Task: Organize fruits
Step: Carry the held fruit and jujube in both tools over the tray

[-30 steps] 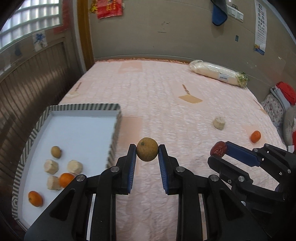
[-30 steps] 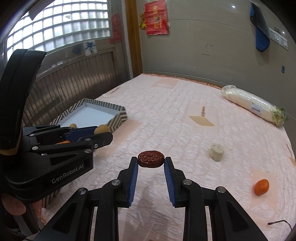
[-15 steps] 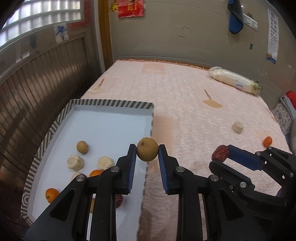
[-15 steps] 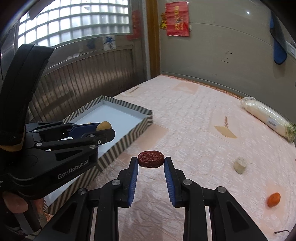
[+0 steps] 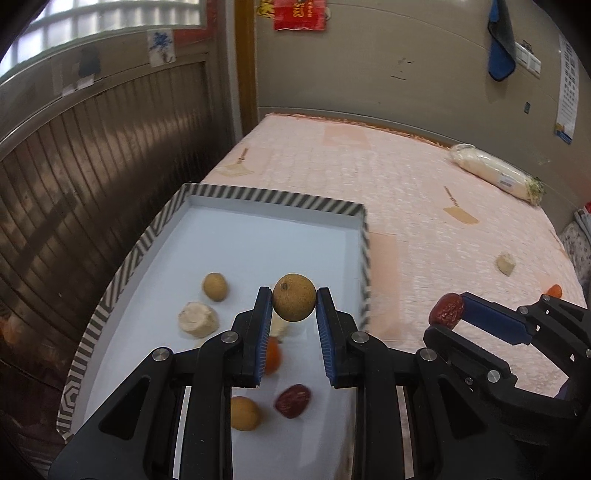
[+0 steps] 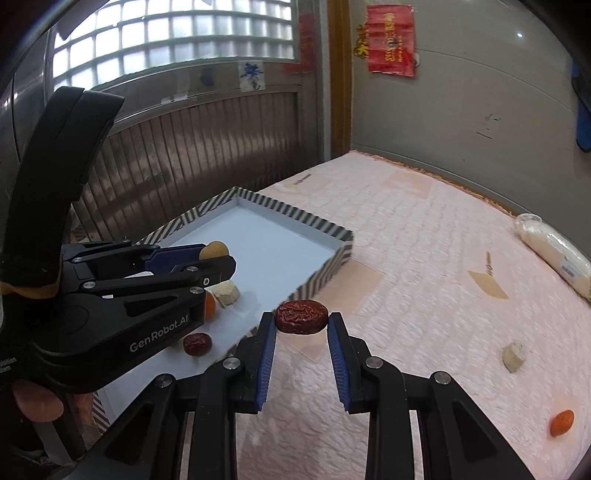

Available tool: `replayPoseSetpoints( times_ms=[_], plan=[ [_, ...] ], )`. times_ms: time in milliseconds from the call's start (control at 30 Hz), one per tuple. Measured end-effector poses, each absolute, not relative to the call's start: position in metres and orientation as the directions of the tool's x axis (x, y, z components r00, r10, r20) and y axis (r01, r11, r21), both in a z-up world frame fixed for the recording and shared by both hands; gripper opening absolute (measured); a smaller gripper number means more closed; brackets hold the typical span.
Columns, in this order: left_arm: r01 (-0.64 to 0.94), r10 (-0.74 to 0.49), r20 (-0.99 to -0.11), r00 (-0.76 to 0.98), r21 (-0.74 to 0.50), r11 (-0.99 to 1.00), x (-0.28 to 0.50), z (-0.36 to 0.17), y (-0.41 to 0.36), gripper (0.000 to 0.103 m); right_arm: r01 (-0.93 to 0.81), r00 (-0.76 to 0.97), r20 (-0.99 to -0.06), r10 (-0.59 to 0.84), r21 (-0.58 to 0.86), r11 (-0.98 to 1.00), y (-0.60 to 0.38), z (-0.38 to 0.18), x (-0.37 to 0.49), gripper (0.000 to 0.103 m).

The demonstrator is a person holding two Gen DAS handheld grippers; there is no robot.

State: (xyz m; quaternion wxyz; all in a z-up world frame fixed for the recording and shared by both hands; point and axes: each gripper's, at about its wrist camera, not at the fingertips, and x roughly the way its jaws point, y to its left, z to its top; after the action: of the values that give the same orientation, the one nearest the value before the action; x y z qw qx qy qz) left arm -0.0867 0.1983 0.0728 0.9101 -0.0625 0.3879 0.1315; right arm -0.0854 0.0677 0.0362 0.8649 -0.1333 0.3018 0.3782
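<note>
Pink bedspread [image 5: 424, 206] | left gripper [image 5: 294, 306] fingers clamp longan [image 5: 294, 302], hiding tray [image 5: 258, 194] orange [image 5: 272, 355] | right gripper [image 6: 301, 320] fingers clamp date [image 6: 301, 316]

A pink quilted bed [image 6: 424, 258] fills my view. Beige walls [image 5: 388, 66] carry a red poster [image 6: 389, 40]. Daylight enters a glass-block window [image 6: 166, 33].

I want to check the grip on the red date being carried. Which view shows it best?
The right wrist view: the red date sits centred between the right tongs, wrinkled skin clear, both pads pressing its ends. The left wrist view shows it only from the side, small, partly hidden by one blue pad.
</note>
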Motion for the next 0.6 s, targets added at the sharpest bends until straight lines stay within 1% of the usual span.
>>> replayPoseSetpoints(
  times_ms=[600],
  plan=[
    [-0.372, 0.226, -0.75, 0.622, -0.029, 0.928, -0.093, 0.056, 0.247, 0.023, -0.801, 0.465, -0.662, 0.587, -0.033, 0.598, 0.125, 0.028, -0.089, 0.028]
  ],
)
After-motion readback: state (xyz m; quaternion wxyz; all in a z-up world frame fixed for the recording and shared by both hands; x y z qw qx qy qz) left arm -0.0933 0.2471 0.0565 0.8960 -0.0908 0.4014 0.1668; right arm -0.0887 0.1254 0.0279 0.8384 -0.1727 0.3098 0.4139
